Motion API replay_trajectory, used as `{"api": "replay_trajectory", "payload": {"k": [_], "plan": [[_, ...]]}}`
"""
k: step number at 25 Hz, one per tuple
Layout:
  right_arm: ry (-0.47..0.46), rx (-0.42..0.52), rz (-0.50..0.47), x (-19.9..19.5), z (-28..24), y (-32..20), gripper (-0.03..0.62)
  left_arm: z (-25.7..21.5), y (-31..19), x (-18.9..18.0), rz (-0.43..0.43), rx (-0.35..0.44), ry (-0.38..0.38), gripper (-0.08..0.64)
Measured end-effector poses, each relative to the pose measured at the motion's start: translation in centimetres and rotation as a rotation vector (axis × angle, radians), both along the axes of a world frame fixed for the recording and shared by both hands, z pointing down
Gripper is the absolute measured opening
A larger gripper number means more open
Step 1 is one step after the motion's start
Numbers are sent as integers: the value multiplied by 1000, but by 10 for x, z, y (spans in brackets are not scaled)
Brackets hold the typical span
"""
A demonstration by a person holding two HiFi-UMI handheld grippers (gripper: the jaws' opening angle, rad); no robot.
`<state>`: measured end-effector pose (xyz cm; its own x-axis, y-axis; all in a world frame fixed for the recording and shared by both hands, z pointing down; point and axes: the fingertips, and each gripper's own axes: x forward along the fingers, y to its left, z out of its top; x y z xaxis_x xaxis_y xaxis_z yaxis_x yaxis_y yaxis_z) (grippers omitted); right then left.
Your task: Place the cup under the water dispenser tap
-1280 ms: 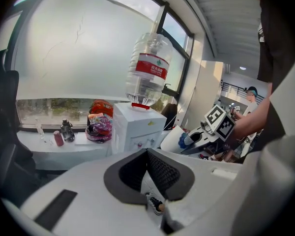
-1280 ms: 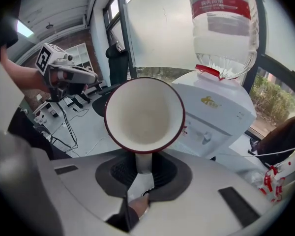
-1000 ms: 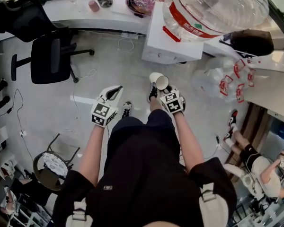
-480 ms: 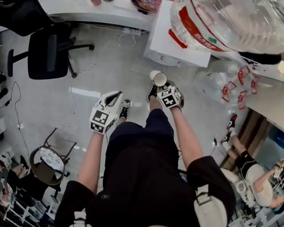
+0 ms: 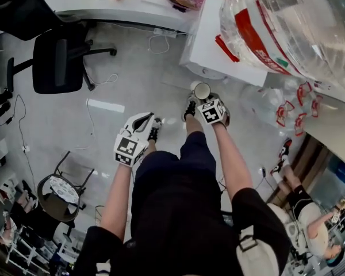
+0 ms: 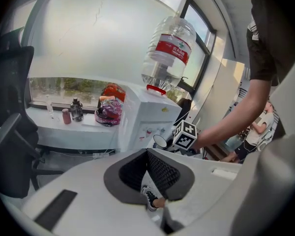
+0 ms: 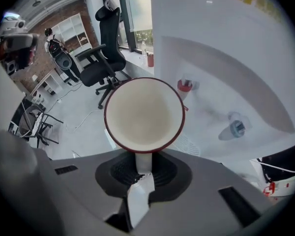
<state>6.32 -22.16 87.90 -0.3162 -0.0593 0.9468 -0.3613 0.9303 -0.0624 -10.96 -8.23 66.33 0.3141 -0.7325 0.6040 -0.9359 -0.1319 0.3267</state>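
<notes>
A white cup with a red rim (image 7: 144, 113) hangs by its handle in my right gripper (image 7: 143, 165), whose pads are shut on that handle. The cup's mouth faces the camera, in front of the recess of the white water dispenser (image 7: 226, 48). A red tap (image 7: 184, 86) sits just right of the rim and a blue tap (image 7: 236, 128) further right. From the head view, the cup (image 5: 202, 91) is close to the dispenser's front (image 5: 224, 50), under the big water bottle (image 5: 293, 22). My left gripper (image 5: 139, 121) hangs lower left, shut and holding nothing.
A black office chair (image 5: 57, 59) stands on the floor at the left. A white counter (image 5: 103, 4) with a bowl and small bottles runs along the back. Plastic bags with red print (image 5: 287, 111) lie right of the dispenser. A wire stool (image 5: 60, 197) is lower left.
My right gripper has carried the cup down and closer to the dispenser's front. The left gripper has sunk a little. The head camera has shifted, so the bottle looms larger.
</notes>
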Motion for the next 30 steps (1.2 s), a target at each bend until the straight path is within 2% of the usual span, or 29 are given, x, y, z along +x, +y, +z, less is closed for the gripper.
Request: {"api": "replay_trajectory", "payload": {"k": [6, 10, 15, 24, 27, 30], "plan": [[94, 13, -14, 3, 44, -17, 35, 26, 1, -5, -53, -8, 27, -3], [128, 23, 10, 4, 68, -28, 35, 37, 5, -8, -85, -13, 37, -3], [135, 26, 50, -2, 94, -42, 35, 50, 17, -12, -98, -38, 36, -3], [189, 52, 44, -14, 130, -64, 37, 76, 39, -12, -120, -86, 38, -3], [185, 57, 53, -18, 140, -67, 37, 81, 43, -12, -126, -106, 43, -3], [152, 80, 64, -28, 142, -76, 37, 85, 42, -9, -128, -94, 41, -3]]}}
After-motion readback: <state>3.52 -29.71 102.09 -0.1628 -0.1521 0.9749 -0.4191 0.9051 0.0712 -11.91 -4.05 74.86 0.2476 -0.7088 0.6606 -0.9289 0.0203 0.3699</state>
